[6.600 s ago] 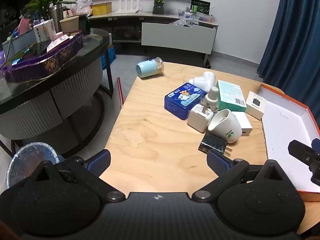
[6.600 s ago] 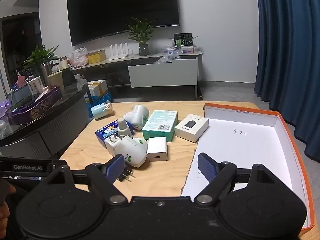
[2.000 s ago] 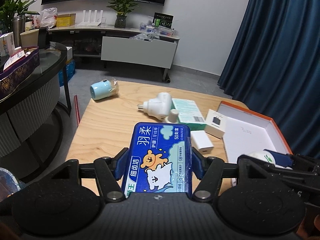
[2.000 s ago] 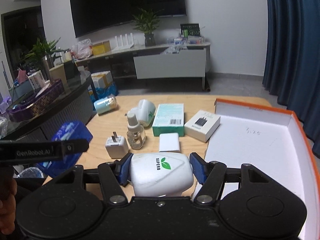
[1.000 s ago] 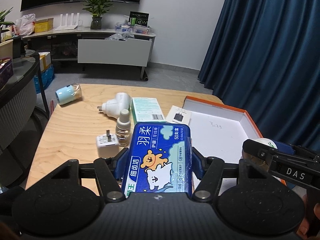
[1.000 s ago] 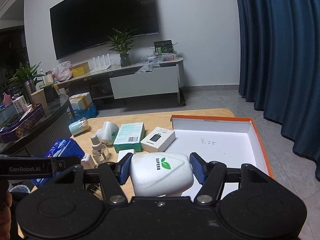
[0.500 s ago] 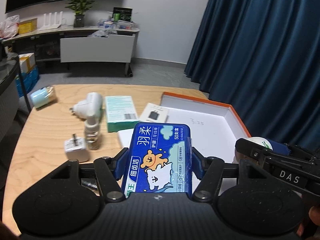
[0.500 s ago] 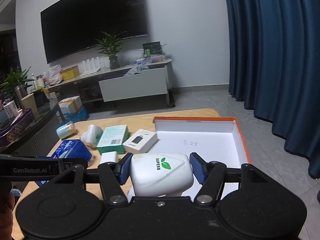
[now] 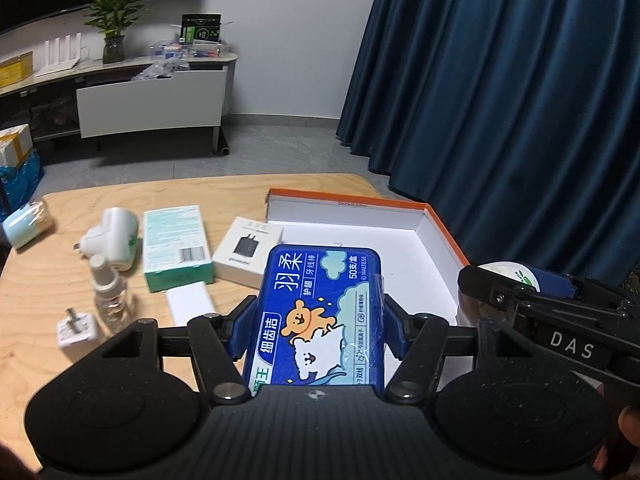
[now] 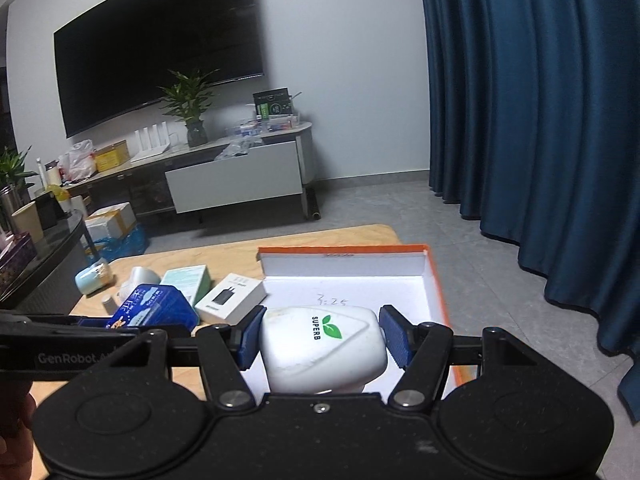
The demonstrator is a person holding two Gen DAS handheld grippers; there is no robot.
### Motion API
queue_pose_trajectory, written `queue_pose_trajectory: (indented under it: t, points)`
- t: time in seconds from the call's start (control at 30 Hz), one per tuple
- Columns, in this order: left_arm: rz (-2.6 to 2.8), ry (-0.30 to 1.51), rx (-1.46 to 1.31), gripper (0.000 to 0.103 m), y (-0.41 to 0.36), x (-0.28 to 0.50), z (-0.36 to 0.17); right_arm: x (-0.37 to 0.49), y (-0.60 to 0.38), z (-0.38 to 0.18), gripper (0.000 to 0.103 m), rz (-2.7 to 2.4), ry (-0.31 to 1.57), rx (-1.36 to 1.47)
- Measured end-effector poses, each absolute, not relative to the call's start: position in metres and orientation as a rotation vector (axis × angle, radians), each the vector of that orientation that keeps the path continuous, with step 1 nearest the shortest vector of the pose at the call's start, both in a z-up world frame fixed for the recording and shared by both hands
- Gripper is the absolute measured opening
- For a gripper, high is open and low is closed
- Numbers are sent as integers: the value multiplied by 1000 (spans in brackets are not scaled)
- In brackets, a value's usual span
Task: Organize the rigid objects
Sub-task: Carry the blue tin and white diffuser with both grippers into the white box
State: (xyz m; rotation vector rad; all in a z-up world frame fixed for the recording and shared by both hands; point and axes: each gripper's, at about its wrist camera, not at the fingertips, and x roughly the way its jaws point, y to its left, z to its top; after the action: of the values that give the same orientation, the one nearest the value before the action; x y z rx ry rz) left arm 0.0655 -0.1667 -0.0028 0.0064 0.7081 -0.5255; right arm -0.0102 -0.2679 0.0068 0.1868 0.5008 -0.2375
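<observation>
My left gripper (image 9: 316,328) is shut on a blue box of floss picks (image 9: 318,316) with a bear drawing, held above the near left part of the orange-rimmed white box (image 9: 444,236). My right gripper (image 10: 323,338) is shut on a white SUPERB plug-in device (image 10: 322,346), which hangs over the inside of the same box (image 10: 434,276). In the left wrist view the right gripper (image 9: 532,300) shows at the right edge. In the right wrist view the blue box (image 10: 154,306) and the left gripper's arm appear at lower left.
On the wooden table (image 9: 224,188) left of the white box lie a green carton (image 9: 176,246), a white charger box (image 9: 248,250), a white plug-in device (image 9: 112,238), a small bottle (image 9: 110,296), a white plug adapter (image 9: 76,330), a flat white block (image 9: 190,304) and a pale blue cylinder (image 9: 26,226). Blue curtains (image 9: 500,100) hang at right.
Both grippers have carried their objects to the right, from over the table's clutter to over the orange-rimmed box. Their grips have not altered.
</observation>
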Motion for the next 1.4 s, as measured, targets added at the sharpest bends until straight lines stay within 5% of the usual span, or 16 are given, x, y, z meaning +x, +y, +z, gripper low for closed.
queue_pose_trajectory:
  t: [1.4]
  points:
    - [-533, 759, 47, 64, -232, 151, -30, 112, -336, -15, 74, -299, 583, 147]
